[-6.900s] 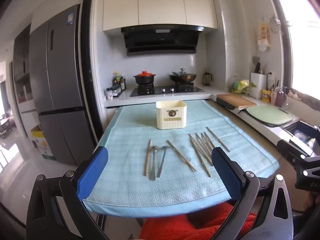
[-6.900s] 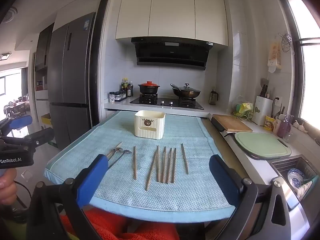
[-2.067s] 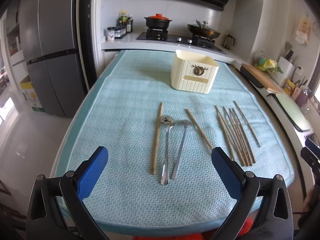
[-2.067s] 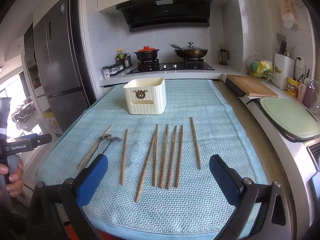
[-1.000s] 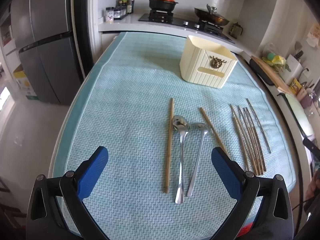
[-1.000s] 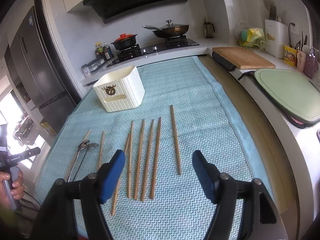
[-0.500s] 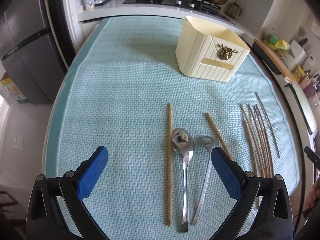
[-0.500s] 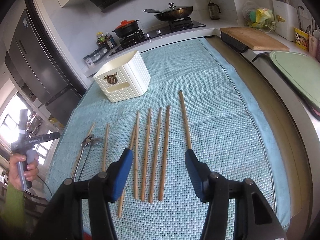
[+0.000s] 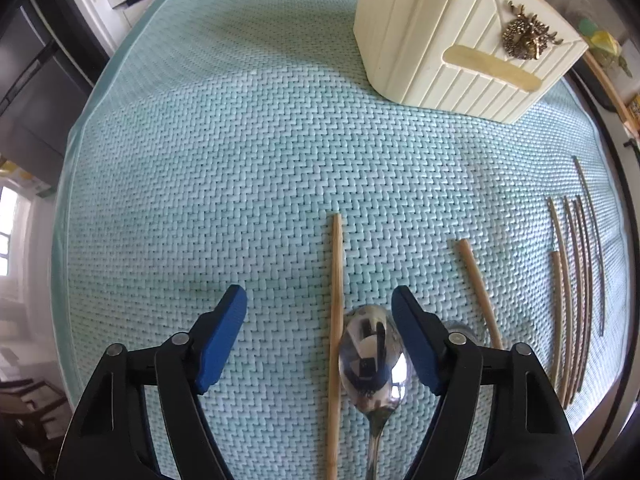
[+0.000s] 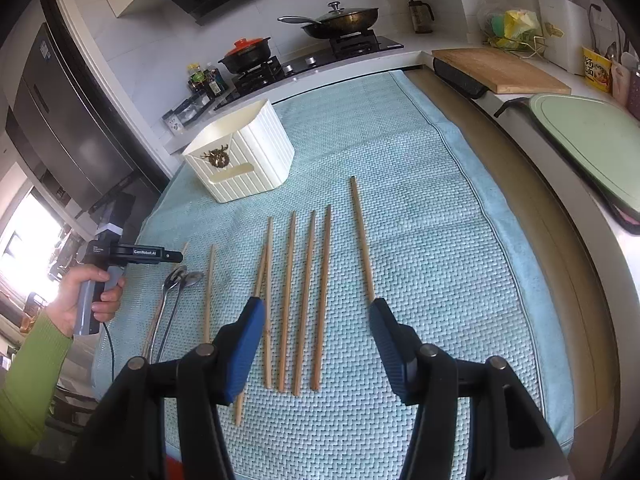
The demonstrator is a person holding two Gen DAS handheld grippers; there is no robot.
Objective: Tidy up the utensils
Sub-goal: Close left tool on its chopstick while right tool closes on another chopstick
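Note:
A cream ribbed utensil holder [image 9: 460, 36] stands on a light blue mat [image 9: 240, 152]; it also shows in the right wrist view [image 10: 240, 160]. My left gripper [image 9: 320, 304] is open, low over a wooden chopstick [image 9: 335, 312] and a steel spoon [image 9: 374, 360], both lying between its fingers. A second spoon is mostly hidden behind the right finger. My right gripper [image 10: 316, 312] is open above several parallel chopsticks [image 10: 306, 300]. A single chopstick [image 10: 362, 240] lies to their right.
The left hand-held gripper [image 10: 120, 258] shows over the mat's left edge. A stove with a pot [image 10: 246, 54] and pan [image 10: 340, 18] sits behind. A wooden board [image 10: 500, 70] and green board [image 10: 588, 140] lie on the right counter.
My left gripper has dropped close to the mat and narrowed its opening around the chopstick and spoon. My right gripper has moved forward and down over the chopsticks, its opening narrower.

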